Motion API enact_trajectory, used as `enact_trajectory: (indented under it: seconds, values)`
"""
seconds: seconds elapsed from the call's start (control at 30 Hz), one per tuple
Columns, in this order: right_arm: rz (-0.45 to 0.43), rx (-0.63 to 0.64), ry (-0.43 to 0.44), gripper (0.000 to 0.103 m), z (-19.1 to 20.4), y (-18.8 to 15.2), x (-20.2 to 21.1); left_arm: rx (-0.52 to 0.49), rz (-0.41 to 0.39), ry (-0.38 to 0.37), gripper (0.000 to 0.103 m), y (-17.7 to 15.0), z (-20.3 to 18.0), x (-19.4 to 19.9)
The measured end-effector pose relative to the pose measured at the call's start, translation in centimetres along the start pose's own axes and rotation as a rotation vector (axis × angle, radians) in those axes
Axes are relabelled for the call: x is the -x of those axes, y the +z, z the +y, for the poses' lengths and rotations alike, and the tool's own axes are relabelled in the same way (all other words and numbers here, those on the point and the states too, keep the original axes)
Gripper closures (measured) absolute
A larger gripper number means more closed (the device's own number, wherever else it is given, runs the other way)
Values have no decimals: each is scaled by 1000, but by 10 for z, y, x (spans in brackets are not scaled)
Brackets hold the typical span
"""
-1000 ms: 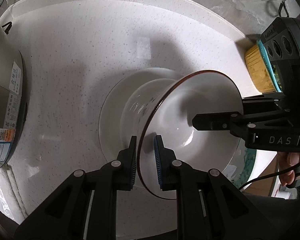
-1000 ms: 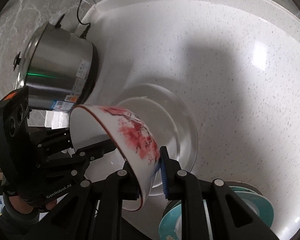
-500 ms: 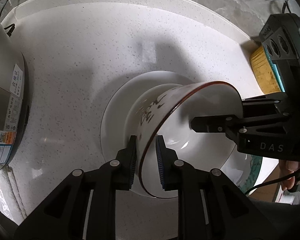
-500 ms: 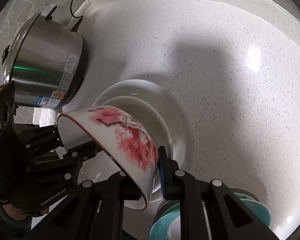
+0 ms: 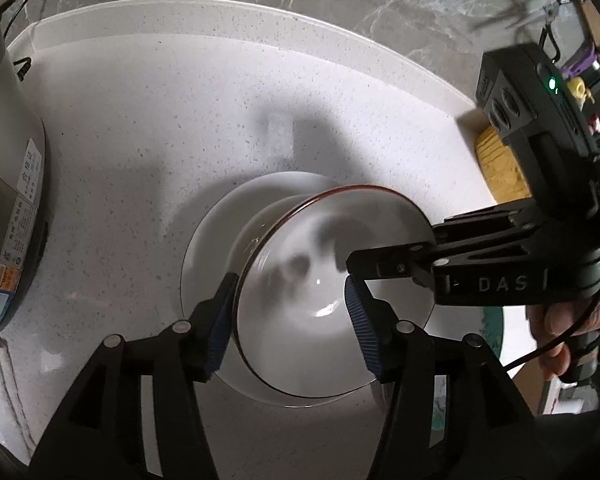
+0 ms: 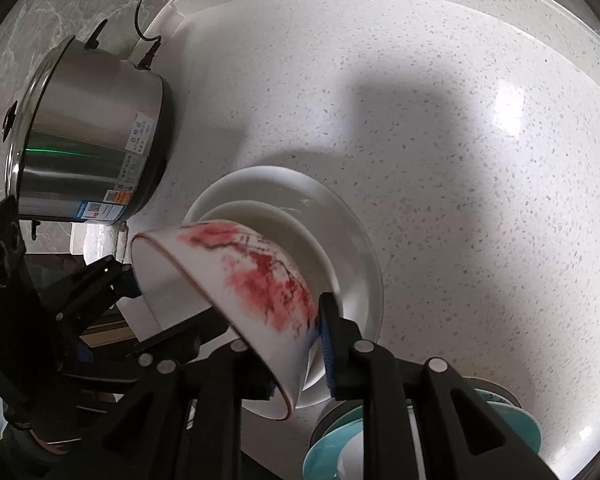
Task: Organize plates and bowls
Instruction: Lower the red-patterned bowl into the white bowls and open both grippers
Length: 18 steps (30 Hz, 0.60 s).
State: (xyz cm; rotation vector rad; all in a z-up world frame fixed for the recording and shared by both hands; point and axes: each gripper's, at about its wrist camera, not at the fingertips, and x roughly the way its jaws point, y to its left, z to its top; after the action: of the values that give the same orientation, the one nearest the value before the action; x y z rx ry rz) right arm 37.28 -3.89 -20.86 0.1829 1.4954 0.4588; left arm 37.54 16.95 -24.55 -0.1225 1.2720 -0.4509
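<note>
Tilting steeply on its side, the bowl [image 6: 236, 280] hangs over the white plates [image 6: 352, 240] just beyond both pairs of tongs. The right tongs [image 6: 296, 344] are clamped on its rim, one pad outside on the red blossom painting, the other inside. The left tongs [image 5: 288, 320] have just been opening: their blue pads now stand clear on either side of the opposite rim, with the wall of the bowl between them but not pressed.

I judge the main risk to be the single remaining grip. Glazed ceramic is slick, and a deep, heavy bowl pinched at one edge could pivot or slip down onto the plates and chip them. Lowering it at this angle could also land it on its rim, so it rolls off onto the speckled stone table [image 6: 440, 120].

Both plates are smooth, glossy and round, the smaller nested in the larger; the bowl has a thin dark rim line.
</note>
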Motion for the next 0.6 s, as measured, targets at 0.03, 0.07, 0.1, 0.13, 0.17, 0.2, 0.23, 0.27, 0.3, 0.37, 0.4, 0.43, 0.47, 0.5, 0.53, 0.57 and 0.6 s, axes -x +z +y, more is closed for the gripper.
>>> enact_trajectory:
  seconds: [0.03,0.07,0.1,0.13,0.17,0.2,0.23,0.27,0.3,0.37,0.4,0.43,0.47,0.5,0.53,0.57,0.6]
  values:
    - [-3,9,-6,84,1,0,0,1,-3,-3,50,0,1,0]
    - [-6,21,-14,84,2,0,0,0,-4,-1,50,0,1,-1]
    - [-10,34,-24,84,4,-1,0,0,-6,2,50,0,1,0]
    - [-13,50,-36,85,6,-1,0,1,-7,4,50,0,1,0]
    - [-13,50,-39,85,7,-1,0,2,-9,2,49,1,1,0]
    - [-14,46,-41,86,6,-1,0,2,-14,-3,49,2,1,1]
    - [-16,48,-45,86,6,-1,0,7,-20,-11,49,3,1,3]
    - [-18,53,-51,86,6,-1,0,12,-23,-19,48,2,2,4]
    - [-22,59,-57,86,7,-2,0,22,-24,-36,45,2,4,5]
    - [-33,73,-61,86,8,-4,0,49,-30,-58,43,2,7,6]
    - [-37,74,-55,86,8,-4,0,52,-30,-60,43,2,8,6]
    - [-41,73,-48,86,7,-5,1,58,-31,-59,42,1,9,7]
    - [-43,71,-43,86,7,-5,2,71,-44,-61,38,1,10,9]
    - [-46,70,-41,86,8,-5,1,78,-57,-62,33,0,12,11]
    - [-48,68,-38,83,8,-5,2,86,-77,-67,29,0,13,16]
    - [-54,70,-33,80,9,-5,2,97,-100,-76,29,0,15,21]
    - [-59,73,-33,79,9,-6,3,110,-128,-87,29,1,18,26]
